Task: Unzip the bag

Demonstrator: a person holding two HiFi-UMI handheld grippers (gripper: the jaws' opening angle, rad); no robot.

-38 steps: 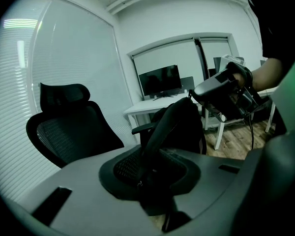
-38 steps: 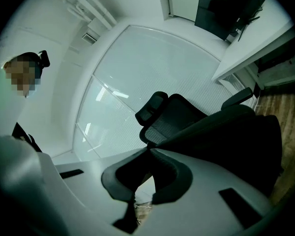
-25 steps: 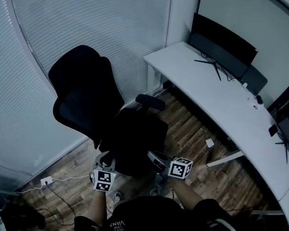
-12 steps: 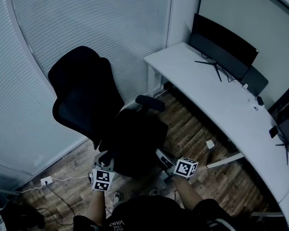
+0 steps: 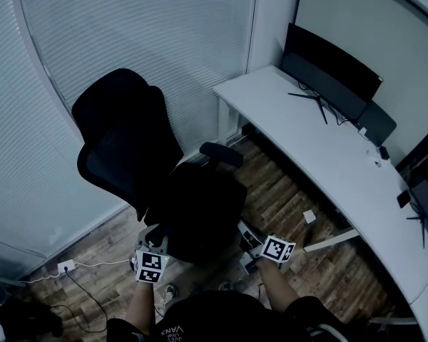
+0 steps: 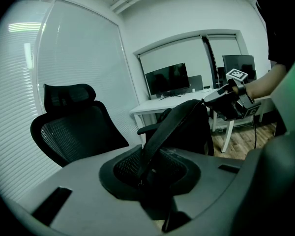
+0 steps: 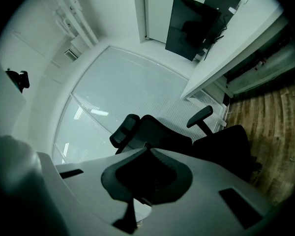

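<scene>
A black bag (image 5: 200,209) rests on the seat of a black office chair (image 5: 121,137). My left gripper (image 5: 155,241) is at the bag's near left side. In the left gripper view it (image 6: 145,178) is shut on a black strap (image 6: 169,127) that runs up taut to the bag (image 6: 194,127). At the bag's near right corner, my right gripper (image 5: 248,238) has its jaws shut. In the right gripper view it (image 7: 137,200) pinches a thin dark tab (image 7: 131,214) that looks like the zipper pull. The zip itself is too dark to make out.
A white desk (image 5: 321,148) with a dark monitor (image 5: 328,70) runs along the right. Window blinds (image 5: 128,34) stand behind the chair. A power strip and cable (image 5: 68,267) lie on the wooden floor at the left. A small white object (image 5: 309,216) lies under the desk.
My right gripper has shifted a little to the right and toward me, away from the bag. The left gripper has stayed nearly still on the strap.
</scene>
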